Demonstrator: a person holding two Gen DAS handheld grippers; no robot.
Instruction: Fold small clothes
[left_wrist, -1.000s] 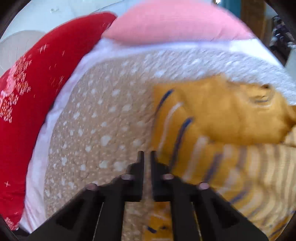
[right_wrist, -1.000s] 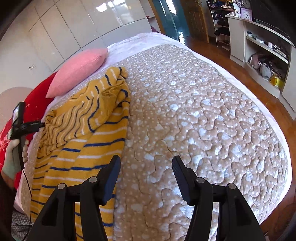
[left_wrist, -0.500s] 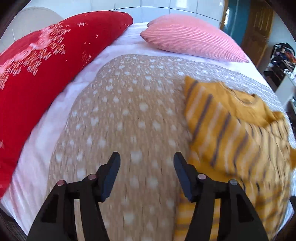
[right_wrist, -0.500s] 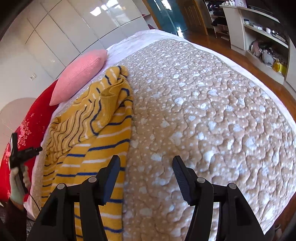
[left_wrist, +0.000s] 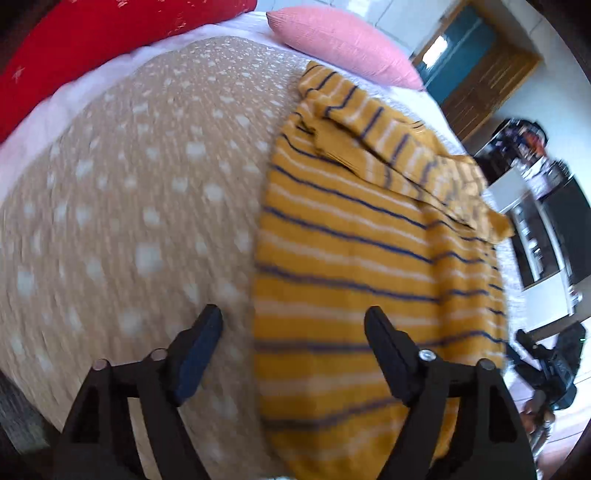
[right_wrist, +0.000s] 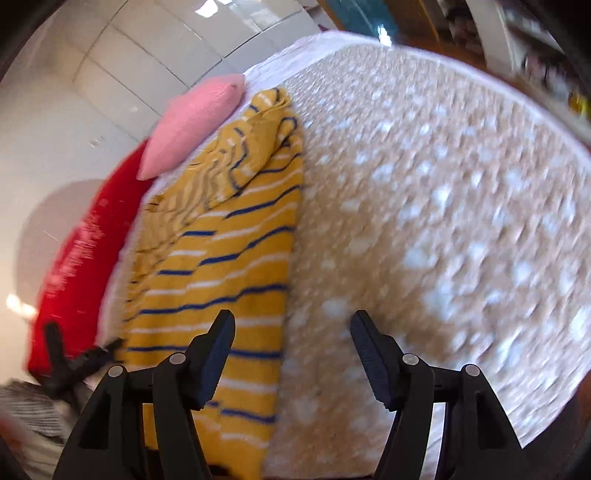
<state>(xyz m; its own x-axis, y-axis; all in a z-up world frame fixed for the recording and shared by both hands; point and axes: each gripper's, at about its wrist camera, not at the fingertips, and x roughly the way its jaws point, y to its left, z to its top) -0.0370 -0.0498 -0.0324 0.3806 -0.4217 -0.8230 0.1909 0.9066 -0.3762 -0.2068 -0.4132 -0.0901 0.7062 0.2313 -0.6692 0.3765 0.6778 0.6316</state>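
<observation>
A mustard-yellow sweater with blue and white stripes (left_wrist: 354, 258) lies flat on the bed, a sleeve folded over its far part; it also shows in the right wrist view (right_wrist: 229, 258). My left gripper (left_wrist: 293, 328) is open and empty above the sweater's near left edge. My right gripper (right_wrist: 293, 332) is open and empty above the sweater's near right edge. The left gripper shows at the lower left of the right wrist view (right_wrist: 74, 360); the right gripper shows at the right edge of the left wrist view (left_wrist: 546, 365).
The bed has a tan quilt with white spots (left_wrist: 129, 206) (right_wrist: 443, 203). A pink pillow (left_wrist: 340, 40) (right_wrist: 195, 114) and a red pillow (left_wrist: 81, 44) (right_wrist: 81, 258) lie at the head. Shelves and a door (left_wrist: 480, 74) stand beyond the bed.
My left gripper went from shut to open and swung right and back to the sweater's near edge. My right gripper stayed open and shifted slightly, both views are motion-blurred.
</observation>
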